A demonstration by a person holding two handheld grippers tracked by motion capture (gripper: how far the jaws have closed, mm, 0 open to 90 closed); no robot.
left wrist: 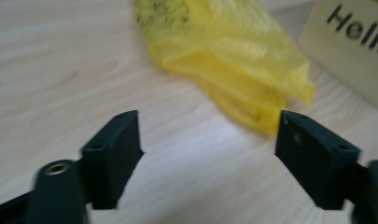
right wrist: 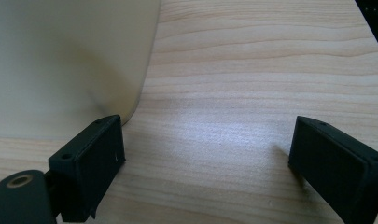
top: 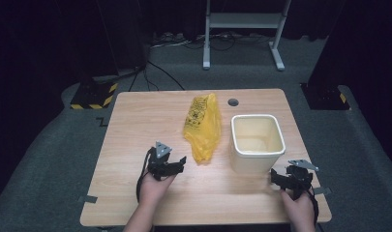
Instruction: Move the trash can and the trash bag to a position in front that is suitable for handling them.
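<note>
A crumpled yellow plastic bag [top: 202,126] with black print lies flat at the middle of the wooden table [top: 135,125]. A cream square bin [top: 280,135] stands just right of it, nothing visible inside. My left gripper [top: 178,164] is open just short of the bag's near tip, at its left. In the left gripper view the bag [left wrist: 233,60] lies ahead of the open left gripper [left wrist: 210,126], nothing between the jaws. My right gripper [top: 277,176] is open at the bin's near right corner. In the right gripper view the bin wall [right wrist: 60,60] rises beside the left jaw of that gripper [right wrist: 207,135].
A round cable hole [top: 233,102] sits near the table's far edge. Beyond the table stand a white frame [top: 242,29] and black-and-yellow striped bases [top: 94,94] on grey carpet. The bin's side carries black lettering [left wrist: 357,25].
</note>
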